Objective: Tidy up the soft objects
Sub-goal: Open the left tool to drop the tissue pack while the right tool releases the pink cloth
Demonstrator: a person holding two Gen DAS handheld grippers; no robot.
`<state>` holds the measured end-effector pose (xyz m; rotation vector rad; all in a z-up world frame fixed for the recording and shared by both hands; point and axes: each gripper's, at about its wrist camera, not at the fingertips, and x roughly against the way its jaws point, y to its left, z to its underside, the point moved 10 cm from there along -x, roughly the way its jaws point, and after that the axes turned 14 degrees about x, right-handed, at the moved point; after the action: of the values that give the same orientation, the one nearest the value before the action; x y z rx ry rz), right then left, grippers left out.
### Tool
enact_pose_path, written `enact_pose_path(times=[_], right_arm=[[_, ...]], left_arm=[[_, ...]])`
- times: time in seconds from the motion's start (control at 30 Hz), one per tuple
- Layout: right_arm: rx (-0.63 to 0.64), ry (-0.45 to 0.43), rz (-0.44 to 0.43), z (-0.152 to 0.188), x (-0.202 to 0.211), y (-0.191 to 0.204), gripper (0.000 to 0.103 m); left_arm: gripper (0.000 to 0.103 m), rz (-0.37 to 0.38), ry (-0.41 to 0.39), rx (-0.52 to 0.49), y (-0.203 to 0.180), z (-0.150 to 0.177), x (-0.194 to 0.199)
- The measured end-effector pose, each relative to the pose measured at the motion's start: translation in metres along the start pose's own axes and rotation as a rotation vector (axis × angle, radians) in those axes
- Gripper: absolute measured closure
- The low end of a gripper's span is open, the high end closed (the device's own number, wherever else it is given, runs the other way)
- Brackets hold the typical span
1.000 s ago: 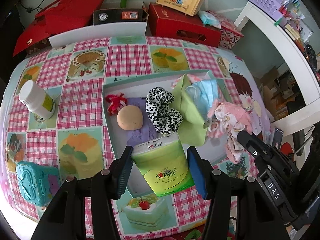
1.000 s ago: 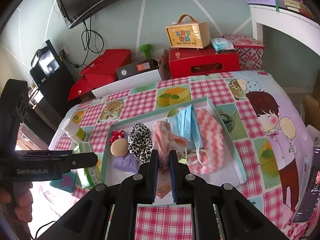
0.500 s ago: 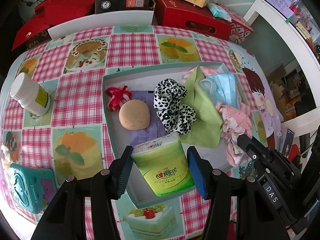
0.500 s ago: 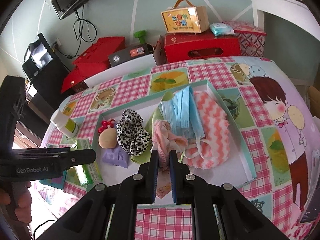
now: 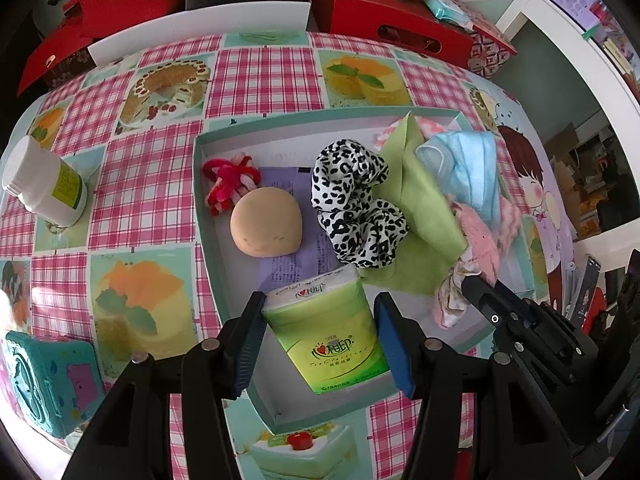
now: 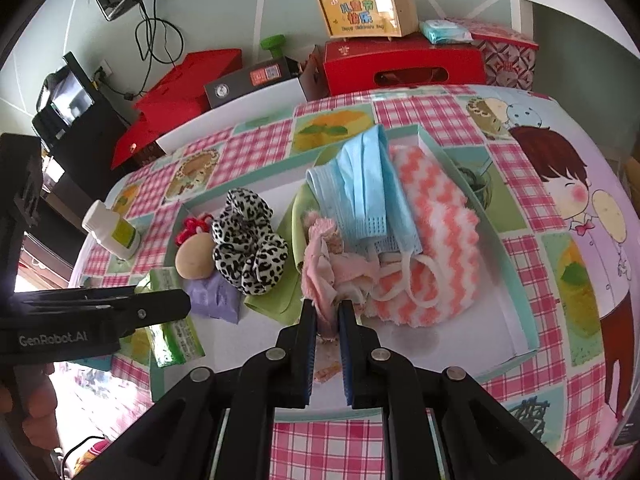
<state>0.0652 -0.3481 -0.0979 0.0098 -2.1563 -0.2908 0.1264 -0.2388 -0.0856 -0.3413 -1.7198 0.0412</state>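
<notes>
Left tool (image 5: 320,340) grips tissue pack (image 5: 330,332) – right tool (image 6: 326,312) pinches pink cloth (image 6: 320,276).

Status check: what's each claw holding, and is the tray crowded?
Left claw shut on green tissue pack. Right claw shut on pink cloth. Teal tray crowded; leopard scrunchie close ahead.

Green tissue pack (image 5: 328,332) and pink sock (image 6: 320,276) held over the teal-rimmed tray (image 5: 202,208).

A tray (image 5: 208,240) sits on the bench (image 5: 140,184). In the tray, the bun toy (image 5: 266,222) lies left of the scrunchie (image 5: 356,204). The mask (image 5: 468,168) lies right of the scrunchie. A bottle (image 5: 44,184) stands on the bench, left of the tray. Boxes (image 5: 392,26) sit behind the bench.
</notes>
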Motion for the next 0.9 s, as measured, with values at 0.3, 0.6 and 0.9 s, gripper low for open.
enact_pose_path(times=[0.3,0.6,0.9], right_arm=[[0.014,0.027,0.014,0.004,-0.007,0.002,0.088],[0.035,0.029,0.040,0.001,-0.002,0.005,0.088],[0.052,0.051,0.074,0.003,-0.003,0.005,0.056]], left_arm=[[0.047,-0.007,0.011,0.011,0.003,0.000,-0.002],[0.046,-0.009,-0.018,-0.001,0.001,-0.004,0.012],[0.041,-0.047,-0.054,0.015,0.013,-0.008,0.018]])
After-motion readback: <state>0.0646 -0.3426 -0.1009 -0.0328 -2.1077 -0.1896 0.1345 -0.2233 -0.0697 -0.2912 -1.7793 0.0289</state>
